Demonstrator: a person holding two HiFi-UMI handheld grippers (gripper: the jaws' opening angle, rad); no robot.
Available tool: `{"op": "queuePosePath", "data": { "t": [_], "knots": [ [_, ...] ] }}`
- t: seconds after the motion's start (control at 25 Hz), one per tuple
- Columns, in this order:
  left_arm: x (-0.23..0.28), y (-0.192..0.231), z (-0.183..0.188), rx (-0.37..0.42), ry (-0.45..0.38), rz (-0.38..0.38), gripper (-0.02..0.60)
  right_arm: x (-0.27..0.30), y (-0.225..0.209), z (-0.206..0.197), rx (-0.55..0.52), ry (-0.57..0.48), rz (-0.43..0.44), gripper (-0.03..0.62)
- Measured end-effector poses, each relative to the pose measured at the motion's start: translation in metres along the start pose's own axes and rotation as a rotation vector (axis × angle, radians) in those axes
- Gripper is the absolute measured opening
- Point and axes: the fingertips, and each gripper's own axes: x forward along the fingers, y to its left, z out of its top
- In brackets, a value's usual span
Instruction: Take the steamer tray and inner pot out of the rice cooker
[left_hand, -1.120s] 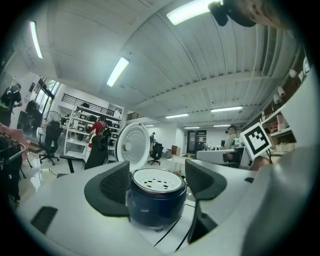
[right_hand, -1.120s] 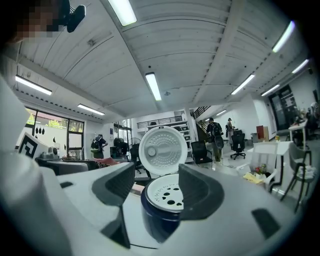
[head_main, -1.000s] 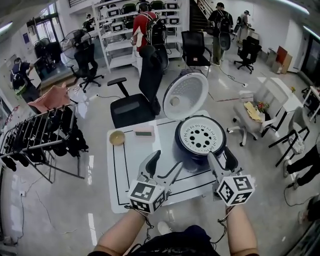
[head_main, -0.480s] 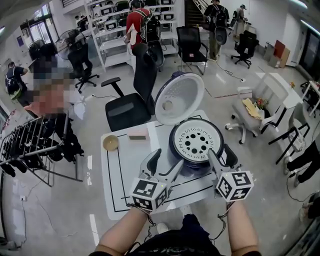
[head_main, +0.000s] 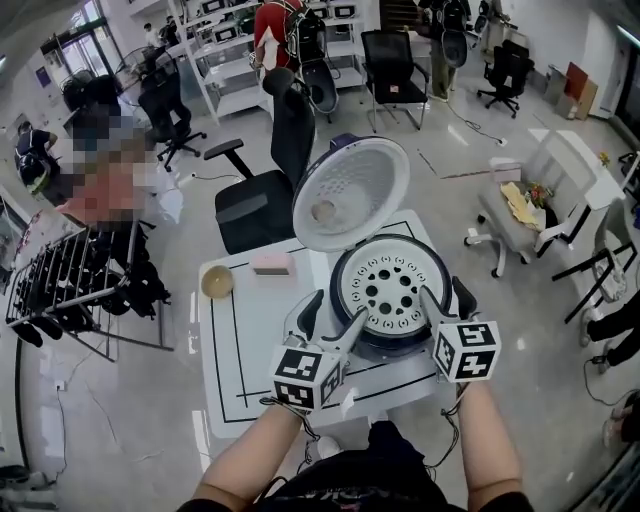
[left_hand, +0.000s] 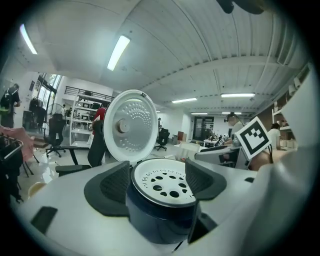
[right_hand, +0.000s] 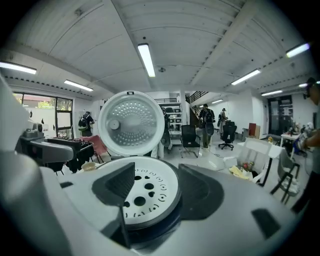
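The white desk (head_main: 228, 350) carries the dark rice cooker (head_main: 395, 344), its lid (head_main: 350, 195) swung upright behind it. The perforated white steamer tray (head_main: 390, 290) sits in the cooker's mouth, hiding what lies beneath. I have my left gripper (head_main: 338, 308) at the cooker's near-left edge, jaws wide and empty. My right gripper (head_main: 444, 292) is at its near-right edge, equally open, holding nothing. A small bowl (head_main: 217, 282) sits left of the cooker.
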Motion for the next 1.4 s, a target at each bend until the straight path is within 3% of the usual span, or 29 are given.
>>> {"op": "queuePosePath", "data": {
  "t": [0.64,0.96,1.4],
  "knots": [
    [0.062,0.012,-0.026,0.047,0.098,0.079,0.336,0.06,-0.041,-0.039,-0.132,0.206,-0.018,0.259],
    [0.078,0.019,-0.034,0.053,0.141,0.117,0.336,0.078,-0.045,-0.048,-0.16,0.279,0.018,0.259],
    [0.089,0.024,-0.041,0.048,0.159,0.117,0.336,0.087,-0.05,-0.06,-0.253,0.385,-0.011,0.229]
  ]
}}
